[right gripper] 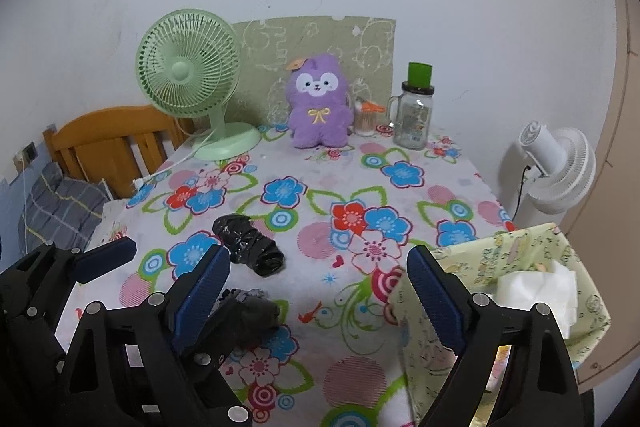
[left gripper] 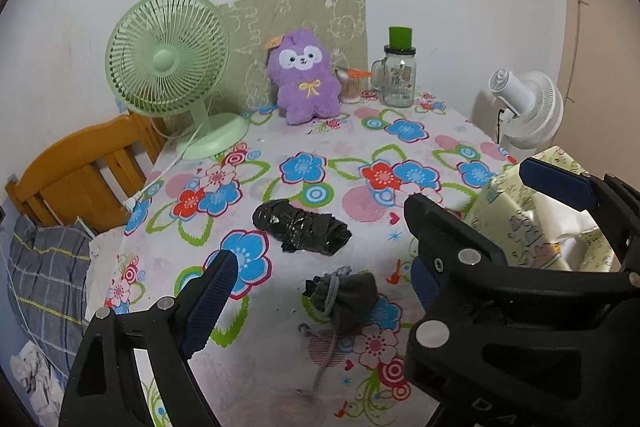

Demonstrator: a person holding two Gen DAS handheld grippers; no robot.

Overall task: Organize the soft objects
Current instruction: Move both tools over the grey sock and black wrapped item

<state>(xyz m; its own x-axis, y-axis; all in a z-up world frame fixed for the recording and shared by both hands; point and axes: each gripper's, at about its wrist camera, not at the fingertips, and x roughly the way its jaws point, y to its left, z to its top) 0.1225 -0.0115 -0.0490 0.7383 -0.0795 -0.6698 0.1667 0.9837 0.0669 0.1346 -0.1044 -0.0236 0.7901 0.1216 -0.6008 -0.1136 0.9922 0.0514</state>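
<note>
A table under a floral tablecloth (left gripper: 312, 147) stands against a white wall, seen from two gripper cameras held just above its near edge.

Readable writing is scarce. The glass mug jar (left gripper: 397, 79) at the back, topped with a green cup, carries a printed label too small to read. The purple plush toy (left gripper: 304, 75) beside it has an orange tag on its head, also illegible. White letters run along the body of the right gripper at the lower right of the left view; they look like "D A", but they are cut off.

The left gripper (left gripper: 320, 279) has its jaws spread wide, with nothing between the pads. A dark grey drawstring pouch (left gripper: 344, 299) lies on the cloth between its two fingers, untouched, its cord trailing toward the near edge. Beyond it rests a crumpled black plastic bag (left gripper: 300, 227).

The right gripper (right gripper: 316, 267) is also wide open and holds nothing; only bare tablecloth shows between its blue-padded fingers (right gripper: 434, 303). Just outside its right finger sits a pale green patterned fabric bin (right gripper: 520, 255) at the table's right corner, with white tissue or paper inside.

A green desk fan (left gripper: 172, 67) stands at the back left, a small cup of cotton swabs (left gripper: 351, 87) next to the plush, a white fan (left gripper: 528, 107) beyond the table on the right, and a wooden chair (left gripper: 76, 171) on the left
</note>
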